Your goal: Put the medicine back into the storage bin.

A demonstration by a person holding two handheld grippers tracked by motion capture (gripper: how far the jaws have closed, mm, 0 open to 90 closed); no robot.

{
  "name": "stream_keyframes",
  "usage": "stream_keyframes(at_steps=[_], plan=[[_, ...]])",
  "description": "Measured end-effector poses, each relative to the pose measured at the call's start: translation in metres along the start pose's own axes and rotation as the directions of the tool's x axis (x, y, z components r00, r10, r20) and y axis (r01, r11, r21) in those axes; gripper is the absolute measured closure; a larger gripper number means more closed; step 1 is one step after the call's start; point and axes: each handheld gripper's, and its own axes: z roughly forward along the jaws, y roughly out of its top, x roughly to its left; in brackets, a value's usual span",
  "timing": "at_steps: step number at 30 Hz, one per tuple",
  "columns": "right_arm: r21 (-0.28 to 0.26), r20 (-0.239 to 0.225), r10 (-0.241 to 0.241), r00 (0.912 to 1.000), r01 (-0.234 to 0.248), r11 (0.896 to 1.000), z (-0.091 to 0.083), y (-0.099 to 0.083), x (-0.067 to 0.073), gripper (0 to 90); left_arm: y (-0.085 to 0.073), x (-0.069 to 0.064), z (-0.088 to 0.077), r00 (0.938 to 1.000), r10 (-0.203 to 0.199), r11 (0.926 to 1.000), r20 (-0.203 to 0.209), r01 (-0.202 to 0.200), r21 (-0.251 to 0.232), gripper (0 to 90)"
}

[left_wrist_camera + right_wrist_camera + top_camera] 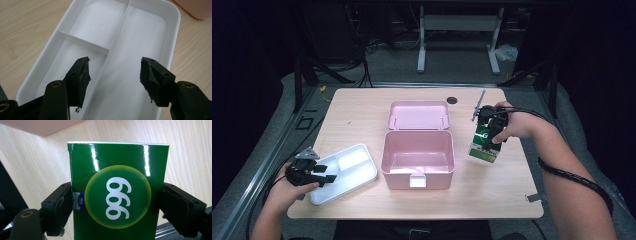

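Observation:
A green box with a round "999" mark is clamped by its two sides between the pads of my right gripper. In the high view the green box hangs above the table, right of the pink case, under my right gripper. My left gripper stands open over the near end of a white divided tray. Its fingertips hover above the white tray with nothing between them.
An open pink case with its lid folded back sits mid-table, empty inside. A corner of the pink case lies beyond the tray. A dark round hole marks the far table edge. Table legs and cables stand behind.

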Motion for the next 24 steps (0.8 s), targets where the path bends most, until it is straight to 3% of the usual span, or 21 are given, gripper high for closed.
stream_keyframes(at_steps=[7, 16, 21, 22, 24], plan=[[-0.015, -0.015, -0.097, 0.9951, 0.097, 0.995, -0.017, 0.007, 0.013, 16.3, 0.000, 0.000, 0.001, 0.9999, 0.010, 0.9999, 0.001, -0.010, 0.013, 40.9], [-0.035, -0.016, -0.243, 0.9699, 0.242, 0.970, -0.035, 0.020, 0.031, 16.5, 0.000, -0.001, 0.001, 0.9999, 0.013, 0.9997, -0.004, -0.013, 0.019, 40.9], [-0.009, -0.010, -0.275, 0.9613, 0.275, 0.961, -0.038, 0.025, 0.035, 16.5, 0.000, 0.000, 0.002, 0.9998, 0.021, 0.9995, -0.005, -0.020, 0.023, 40.9], [-0.007, -0.032, -0.269, 0.9626, 0.269, 0.963, -0.038, 0.026, 0.035, 16.5, -0.001, 0.000, 0.002, 0.9998, 0.017, 0.9996, -0.005, -0.017, 0.022, 40.9], [-0.002, -0.013, -0.271, 0.9624, 0.271, 0.963, -0.040, 0.027, 0.037, 16.5, -0.001, 0.000, 0.002, 0.9999, 0.014, 0.9997, -0.006, -0.014, 0.022, 40.9]])
